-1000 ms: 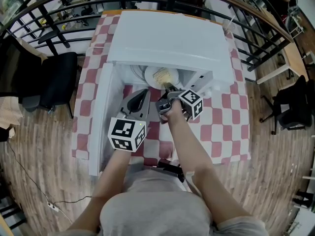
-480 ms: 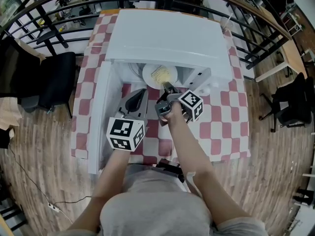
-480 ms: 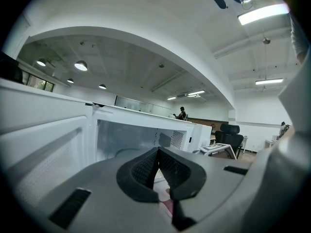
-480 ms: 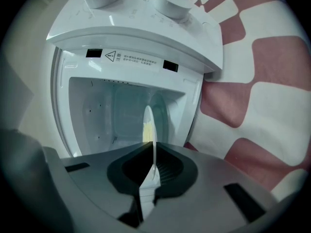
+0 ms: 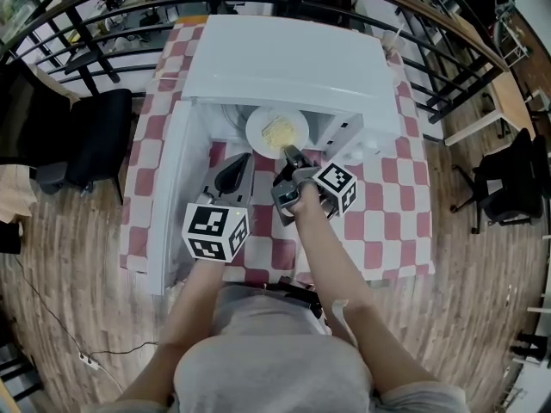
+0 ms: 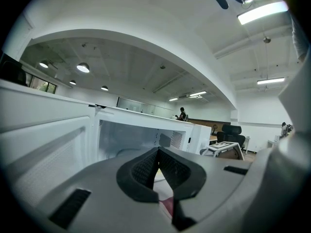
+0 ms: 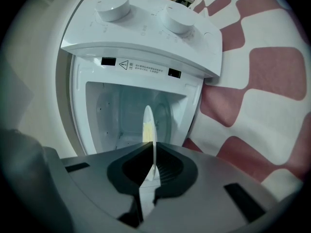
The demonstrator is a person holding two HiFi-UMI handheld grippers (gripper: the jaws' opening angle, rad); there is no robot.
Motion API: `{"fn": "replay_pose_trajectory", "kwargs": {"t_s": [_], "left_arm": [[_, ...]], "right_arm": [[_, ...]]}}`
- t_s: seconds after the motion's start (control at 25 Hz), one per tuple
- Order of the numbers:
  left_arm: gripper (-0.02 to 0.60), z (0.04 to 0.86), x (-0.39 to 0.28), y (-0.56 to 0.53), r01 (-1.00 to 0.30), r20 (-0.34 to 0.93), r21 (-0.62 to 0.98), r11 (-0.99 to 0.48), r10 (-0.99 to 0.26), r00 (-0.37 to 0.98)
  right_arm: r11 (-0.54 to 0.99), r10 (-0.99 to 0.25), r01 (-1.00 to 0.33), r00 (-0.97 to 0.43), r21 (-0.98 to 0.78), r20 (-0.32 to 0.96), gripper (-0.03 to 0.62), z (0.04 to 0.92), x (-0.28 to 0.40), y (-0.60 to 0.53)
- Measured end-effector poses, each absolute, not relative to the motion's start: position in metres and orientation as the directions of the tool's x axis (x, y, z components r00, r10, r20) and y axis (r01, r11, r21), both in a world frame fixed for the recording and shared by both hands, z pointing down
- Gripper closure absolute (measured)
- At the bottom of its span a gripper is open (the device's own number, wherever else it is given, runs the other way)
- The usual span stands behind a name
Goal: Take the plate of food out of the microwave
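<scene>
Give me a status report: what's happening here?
Right gripper clamped on plate rim. Left gripper shut, empty. Plate partly out of microwave; door open, path clear.

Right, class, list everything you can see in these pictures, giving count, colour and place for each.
microwave: one, white, on the tablecloth, its door open to the left
dials: two, white, on the microwave's control panel
plate: one, white, at the microwave's opening
food: one heap, pale yellow, on the plate
tablecloth: one, red and white checks, under the microwave
office chairs: two, black, one left of the microwave, one right
railing: one, black, curving behind the microwave
floor: one, wooden planks, all round
left gripper: one, grey, shut and empty, beside the door
right gripper: one, grey, shut on the plate's rim
arms: two, bare, bottom centre
</scene>
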State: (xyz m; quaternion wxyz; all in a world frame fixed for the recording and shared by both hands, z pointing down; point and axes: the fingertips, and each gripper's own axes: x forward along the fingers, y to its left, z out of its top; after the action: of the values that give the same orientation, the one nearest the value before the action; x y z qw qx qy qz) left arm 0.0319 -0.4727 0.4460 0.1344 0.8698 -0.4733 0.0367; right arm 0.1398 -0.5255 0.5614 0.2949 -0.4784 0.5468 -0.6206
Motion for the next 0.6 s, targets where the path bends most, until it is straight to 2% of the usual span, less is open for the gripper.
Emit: {"fn": "replay_pose_trajectory", "kwargs": {"t_s": [0.6], "left_arm": [[0.581, 0.433, 0.041, -0.449, -0.856, 0.174, 0.189, -0.481, -0.842, 0.511]], "right_arm": [[-0.193, -0.883, -0.133, -0.408, -0.972, 0.231, 0.563, 0.531, 0.146, -0.49]]}}
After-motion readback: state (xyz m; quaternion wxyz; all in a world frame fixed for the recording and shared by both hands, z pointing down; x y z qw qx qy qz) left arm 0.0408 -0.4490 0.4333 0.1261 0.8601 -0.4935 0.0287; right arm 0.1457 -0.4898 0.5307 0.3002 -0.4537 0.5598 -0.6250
